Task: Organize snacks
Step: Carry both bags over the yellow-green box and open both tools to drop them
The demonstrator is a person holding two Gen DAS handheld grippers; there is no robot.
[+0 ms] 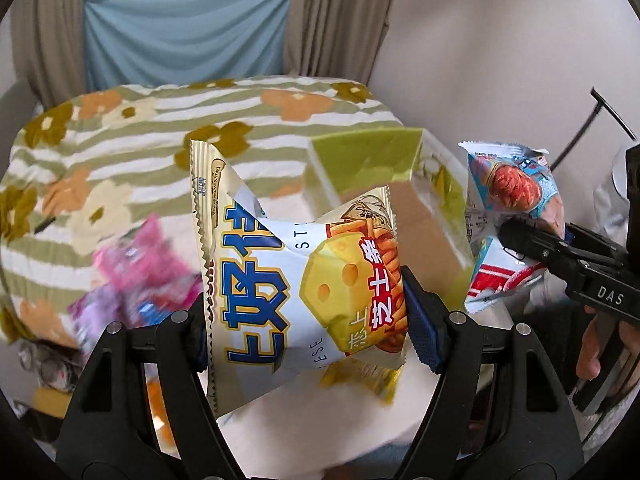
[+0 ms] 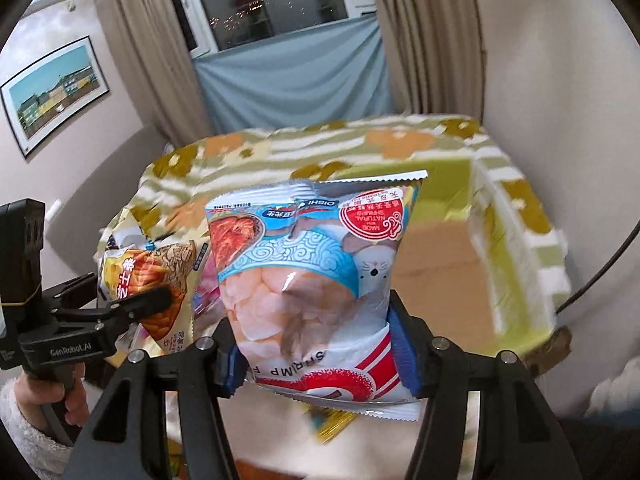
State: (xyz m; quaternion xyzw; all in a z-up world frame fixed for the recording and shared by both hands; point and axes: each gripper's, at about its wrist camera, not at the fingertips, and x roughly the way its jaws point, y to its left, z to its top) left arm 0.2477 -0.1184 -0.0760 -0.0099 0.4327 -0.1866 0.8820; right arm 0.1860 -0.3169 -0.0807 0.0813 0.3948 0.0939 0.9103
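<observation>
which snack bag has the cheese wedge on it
The cheese sticks bag gripped by the left gripper; the right gripper's shrimp chips bag shows a mouse.

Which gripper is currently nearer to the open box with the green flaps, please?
Right. The right gripper, shut on the shrimp chips bag, hangs just beside the box. The left gripper, holding the cheese sticks bag, is farther out on the other side.

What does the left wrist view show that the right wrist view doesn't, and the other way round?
Only the left wrist view: a blurred heap of pink and purple snack packets on the floral cloth.

Only the right wrist view: a framed picture on the wall and the dark window.

Both: the left gripper shut on the cheese stick bag, the right gripper shut on the shrimp chip bag, the green-lined cardboard box, and the blue drape.
</observation>
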